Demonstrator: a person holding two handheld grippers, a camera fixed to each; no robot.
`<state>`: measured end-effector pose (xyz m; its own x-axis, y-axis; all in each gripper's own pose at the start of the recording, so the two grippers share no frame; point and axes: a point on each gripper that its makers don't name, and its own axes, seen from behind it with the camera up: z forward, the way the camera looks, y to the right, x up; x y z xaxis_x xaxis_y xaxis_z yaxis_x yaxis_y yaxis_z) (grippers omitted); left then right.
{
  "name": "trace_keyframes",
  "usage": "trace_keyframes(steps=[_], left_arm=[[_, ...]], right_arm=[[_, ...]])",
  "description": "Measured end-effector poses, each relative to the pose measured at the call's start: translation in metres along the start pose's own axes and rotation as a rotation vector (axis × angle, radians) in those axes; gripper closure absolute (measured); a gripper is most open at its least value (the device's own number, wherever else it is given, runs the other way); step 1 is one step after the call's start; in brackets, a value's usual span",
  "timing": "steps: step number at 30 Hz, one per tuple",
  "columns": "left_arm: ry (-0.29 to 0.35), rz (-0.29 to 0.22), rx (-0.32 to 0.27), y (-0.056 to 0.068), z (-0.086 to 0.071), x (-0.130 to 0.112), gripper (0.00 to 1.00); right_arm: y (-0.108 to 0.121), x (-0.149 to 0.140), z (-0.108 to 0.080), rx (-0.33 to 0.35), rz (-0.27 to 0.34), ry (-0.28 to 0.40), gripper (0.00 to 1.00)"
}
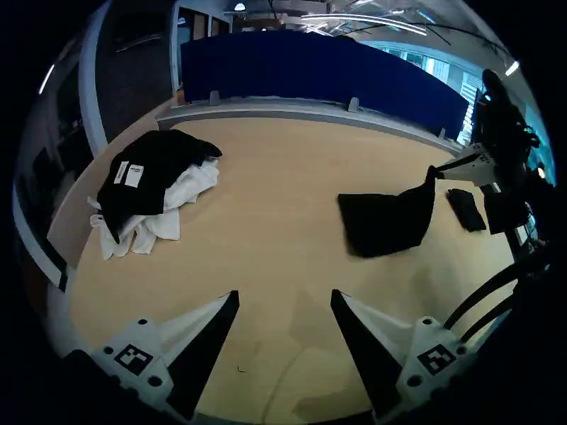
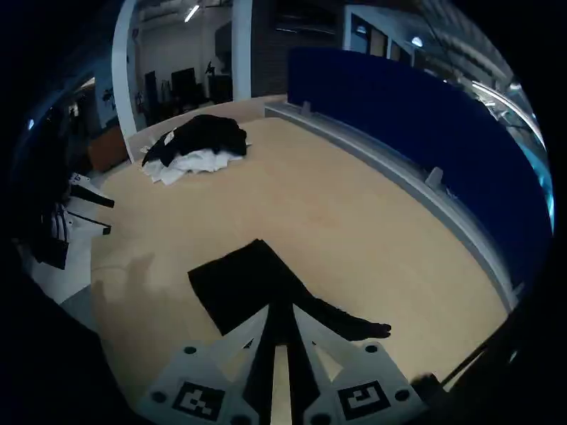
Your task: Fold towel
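A wooden table [image 1: 283, 177] bears black towel [image 1: 383, 223] and clothes pile [image 1: 152, 188].

Pale wood table [image 1: 283, 184], blue partition [image 1: 319, 71] behind — ceiling strip lights [image 1: 368, 21]

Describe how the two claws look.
Left claw: two white wedge-shaped fingers tapering to points, black inner faces, a square black-and-white marker on each base. Right claw: the same build, white with black inner faces and square markers.

Black towel [image 1: 383, 221], one corner lifted
Laid on the pale counter [image 1: 283, 177]; a corner is pinched in the right tool [image 2: 281, 309].
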<state>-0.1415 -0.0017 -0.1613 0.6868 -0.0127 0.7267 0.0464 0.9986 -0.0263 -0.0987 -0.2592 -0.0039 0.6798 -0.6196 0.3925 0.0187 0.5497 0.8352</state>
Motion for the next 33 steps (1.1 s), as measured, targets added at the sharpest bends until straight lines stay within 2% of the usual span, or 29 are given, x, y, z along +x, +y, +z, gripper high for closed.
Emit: trace_keyframes(steps=[3,9,14,17,21,29,33], left_arm=[[0.005,-0.002,0.003,-0.001,0.000,0.001,0.04],[0.020,-0.014,0.015,-0.004,-0.002,0.002,0.04],[0.027,-0.039,0.020,-0.004,-0.005,0.000,0.04],[0.030,-0.049,0.020,-0.003,-0.008,-0.001,0.04],[0.031,-0.053,0.024,-0.005,-0.011,-0.003,0.04],[0.031,-0.056,0.026,-0.008,-0.009,-0.005,0.04],[0.030,-0.048,0.025,-0.007,-0.009,-0.005,0.04]], right_arm=[[-0.017,0.009,0.016,0.031,-0.017,0.003,0.91],[-0.064,0.014,0.067,0.119,-0.021,-0.008,0.92],[-0.105,-0.001,0.110,0.195,0.030,-0.045,0.92],[-0.117,-0.017,0.126,0.212,0.053,-0.082,0.92],[-0.120,-0.027,0.129,0.216,0.058,-0.103,0.92],[-0.112,-0.026,0.125,0.206,0.056,-0.107,0.91],[-0.111,-0.024,0.123,0.206,0.056,-0.098,0.88]])
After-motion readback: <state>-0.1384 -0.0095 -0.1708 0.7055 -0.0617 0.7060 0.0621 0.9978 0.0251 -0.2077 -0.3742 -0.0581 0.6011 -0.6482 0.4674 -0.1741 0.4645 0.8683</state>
